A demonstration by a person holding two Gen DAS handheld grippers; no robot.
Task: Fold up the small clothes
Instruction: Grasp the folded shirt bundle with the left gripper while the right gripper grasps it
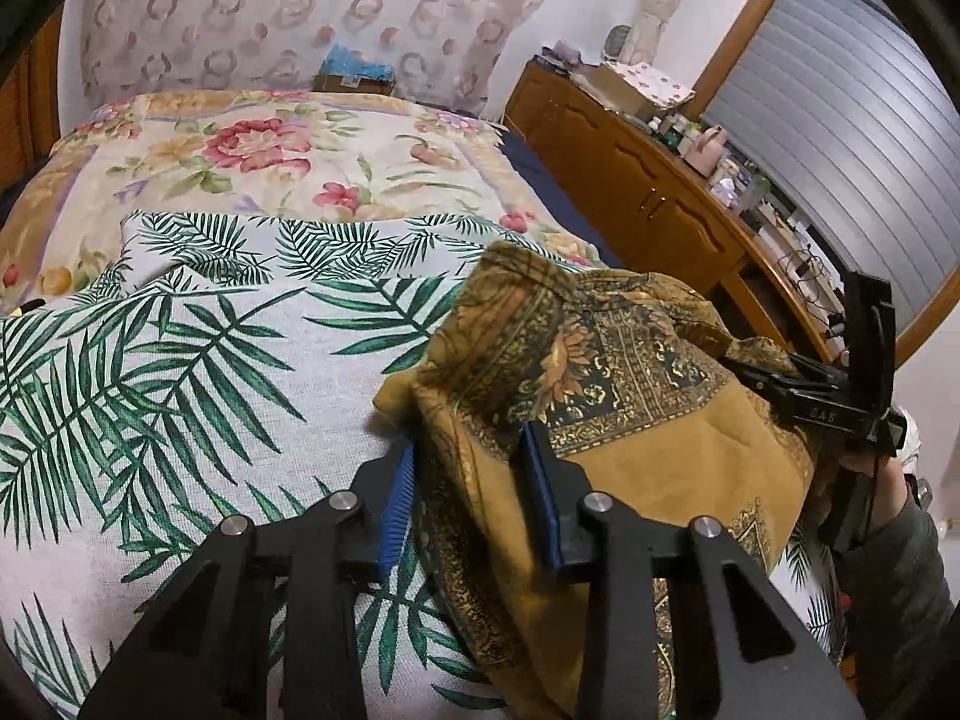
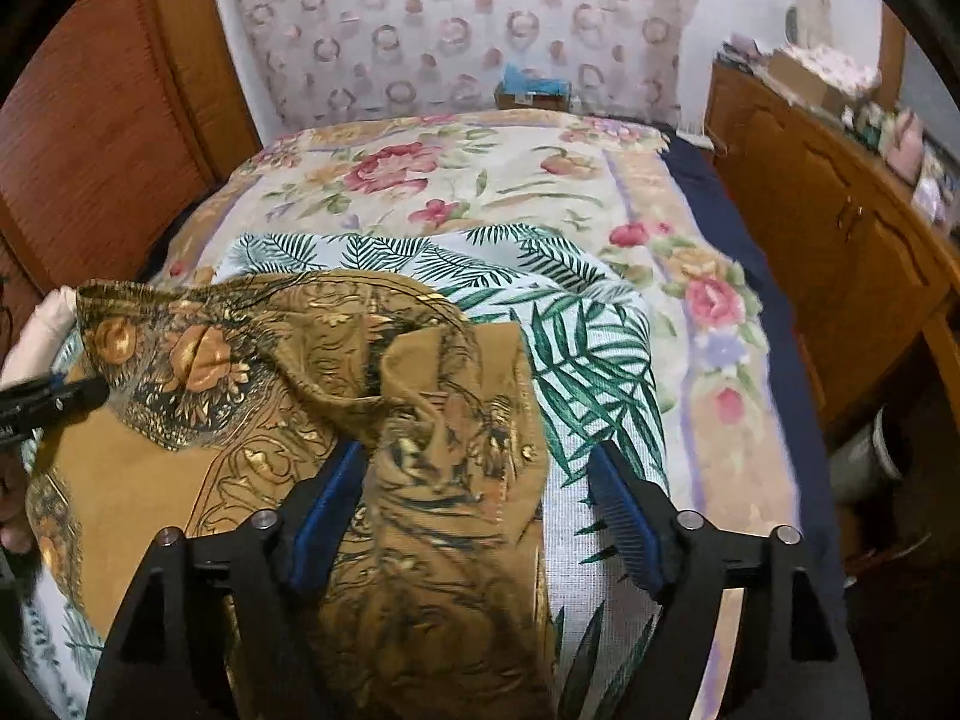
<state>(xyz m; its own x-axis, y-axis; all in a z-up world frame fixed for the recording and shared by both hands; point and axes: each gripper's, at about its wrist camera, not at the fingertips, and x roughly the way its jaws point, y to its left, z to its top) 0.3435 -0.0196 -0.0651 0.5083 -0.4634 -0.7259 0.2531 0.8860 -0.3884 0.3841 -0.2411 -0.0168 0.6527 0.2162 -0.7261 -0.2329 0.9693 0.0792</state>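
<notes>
My left gripper (image 1: 468,480) has its jaws half closed around a bunched fold of the mustard patterned garment (image 1: 630,396); whether the pads pinch it yet, I can't quite tell. My right gripper (image 2: 480,498) stands wide, cloth between the fingers but loose. I should take one clean edge, not the bunch, and pull it flat first. The garment lies on a palm-leaf cloth (image 1: 180,360) over the floral bedspread (image 1: 270,150), a wooden dresser (image 1: 630,180) alongside.
</notes>
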